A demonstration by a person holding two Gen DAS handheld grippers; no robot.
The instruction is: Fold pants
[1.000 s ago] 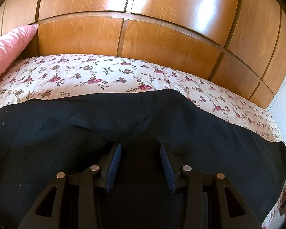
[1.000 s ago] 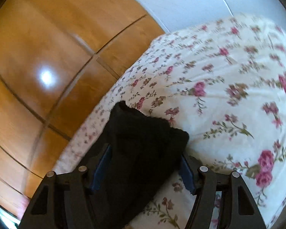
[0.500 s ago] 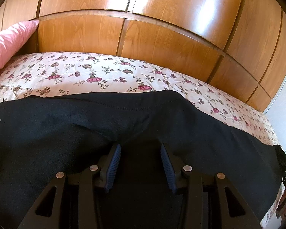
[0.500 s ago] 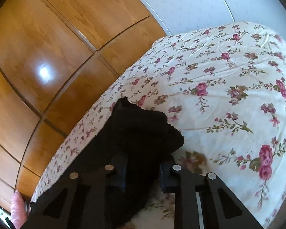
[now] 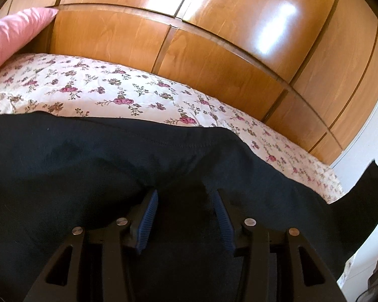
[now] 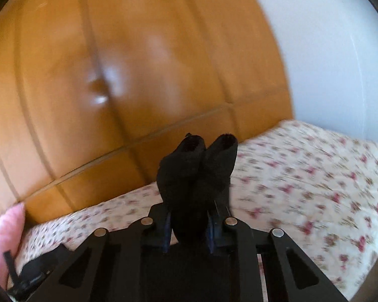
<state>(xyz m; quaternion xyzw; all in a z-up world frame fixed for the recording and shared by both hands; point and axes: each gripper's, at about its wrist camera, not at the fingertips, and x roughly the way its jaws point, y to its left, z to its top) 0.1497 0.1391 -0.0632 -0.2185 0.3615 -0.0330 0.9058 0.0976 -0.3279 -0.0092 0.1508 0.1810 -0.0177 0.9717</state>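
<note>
Two grippers hold the black pants (image 5: 113, 171), which carry no readable label or writing. The left gripper (image 5: 185, 209) reaches level over the floral bedspread (image 5: 93, 85) toward the wooden wardrobe (image 5: 214, 37), its pads spread with cloth between them — whether they pinch it is unclear. The right gripper (image 6: 187, 229) is raised above the bedspread, pressed together on two pant cuffs — that view is blurred.
</note>
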